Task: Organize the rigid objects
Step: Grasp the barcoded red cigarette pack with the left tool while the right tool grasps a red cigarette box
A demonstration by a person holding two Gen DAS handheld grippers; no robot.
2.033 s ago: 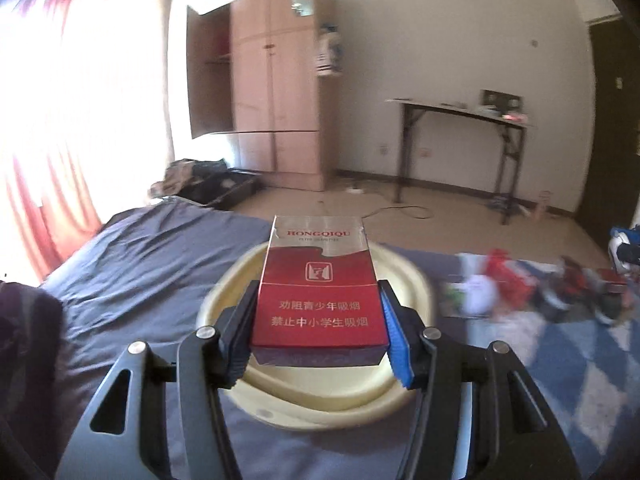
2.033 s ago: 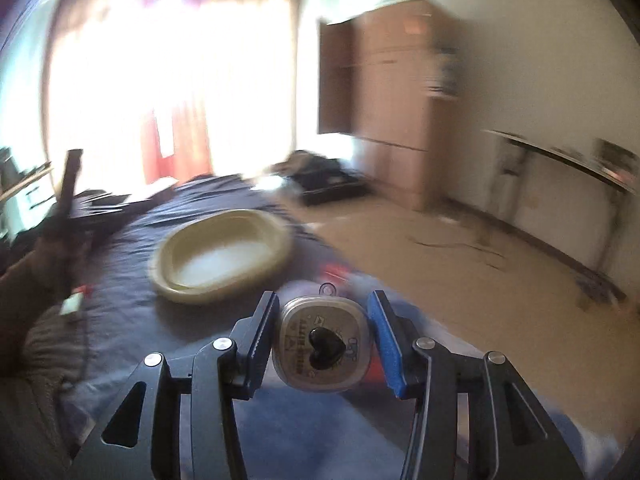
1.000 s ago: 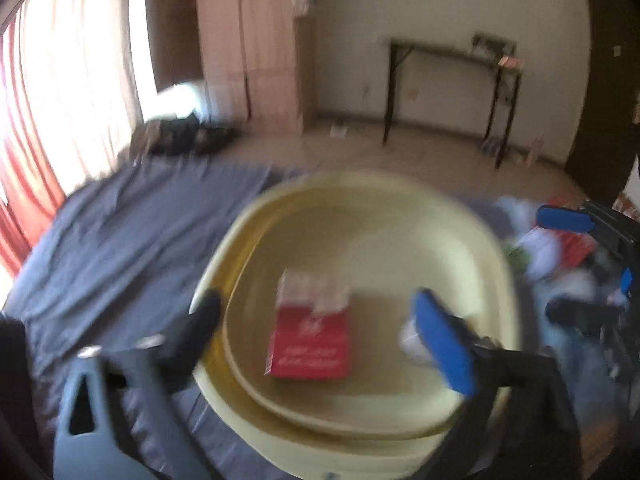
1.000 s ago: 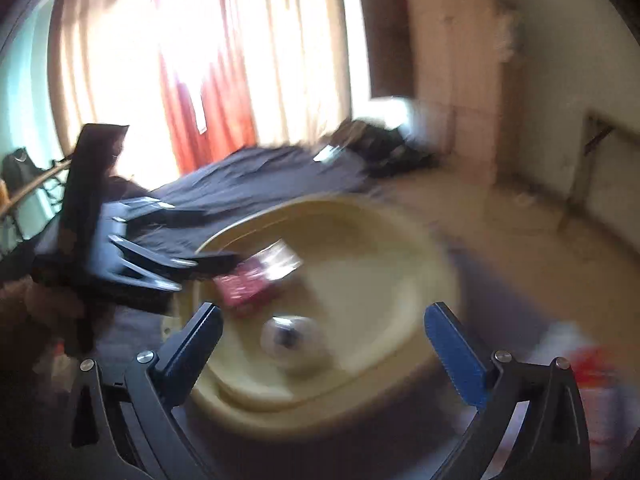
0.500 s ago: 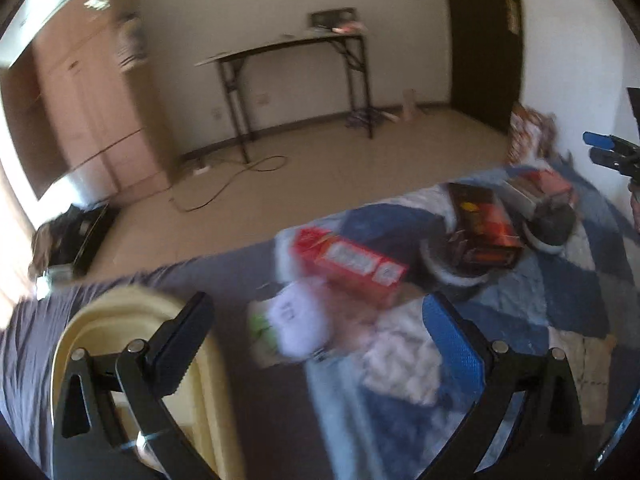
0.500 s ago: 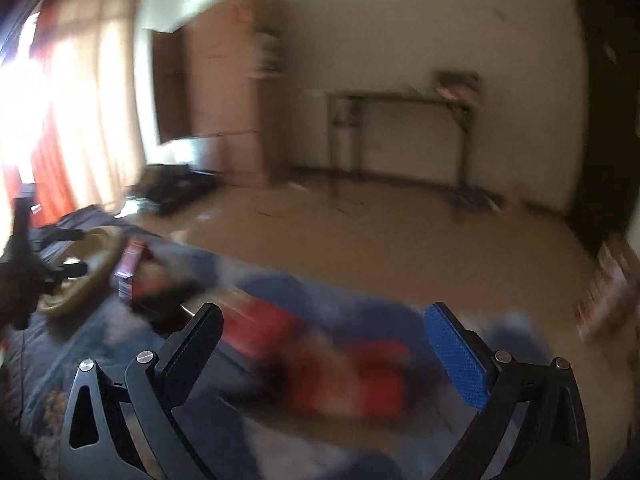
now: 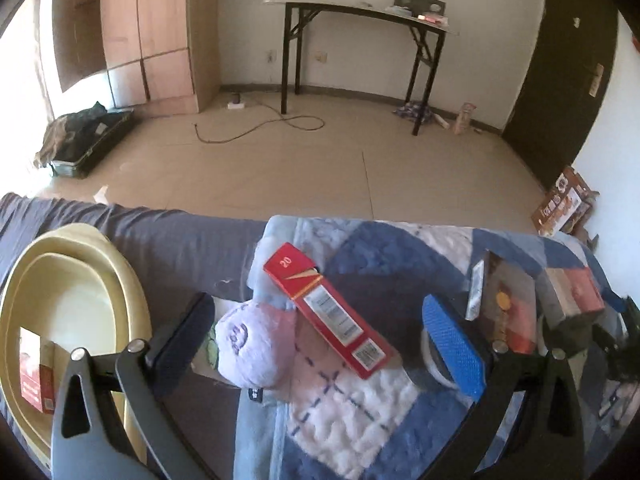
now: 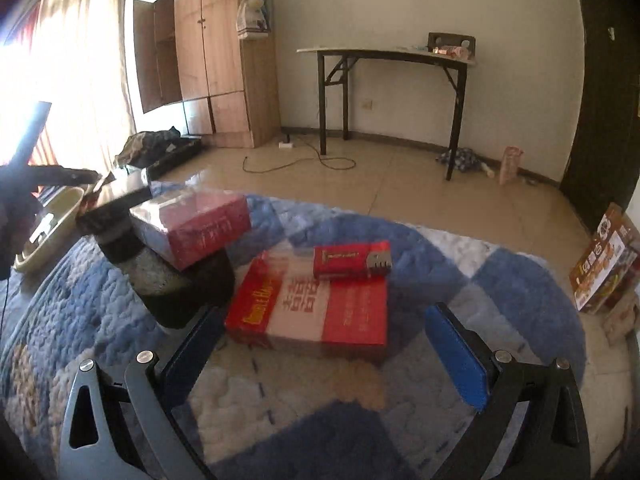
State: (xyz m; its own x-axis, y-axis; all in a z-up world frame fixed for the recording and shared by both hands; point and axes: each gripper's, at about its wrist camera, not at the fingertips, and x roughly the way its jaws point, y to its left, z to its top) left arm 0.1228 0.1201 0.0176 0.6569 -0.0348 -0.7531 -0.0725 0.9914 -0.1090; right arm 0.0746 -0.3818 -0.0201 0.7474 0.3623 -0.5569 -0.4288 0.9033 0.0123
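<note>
**Both grippers spread and empty over the quilt**

Seen from the left wrist: left gripper (image 7: 320,344) spread wide, holding nothing, hovering above the blue patchwork quilt (image 7: 352,408). Between its fingers, lying flat on the quilt, a long red carton (image 7: 326,310) set diagonally, with a pale purple soft bundle (image 7: 254,344) touching its near-left side. To the left of the quilt, on the grey bedsheet (image 7: 176,240), a yellow basin (image 7: 128,276) with a red cigarette pack (image 7: 36,376) inside it. On the right part of the quilt, a dark box (image 7: 508,312), standing tilted.

Seen from the right wrist: right gripper (image 8: 320,344) likewise spread wide and empty, low over the quilt. On the quilt just ahead of its fingers, a large red-and-white box (image 8: 320,308), with a small red pack (image 8: 350,260) resting on its far edge. To the left of that box, a wrapped red carton (image 8: 200,224) propped on a dark round container (image 8: 176,280).
</note>
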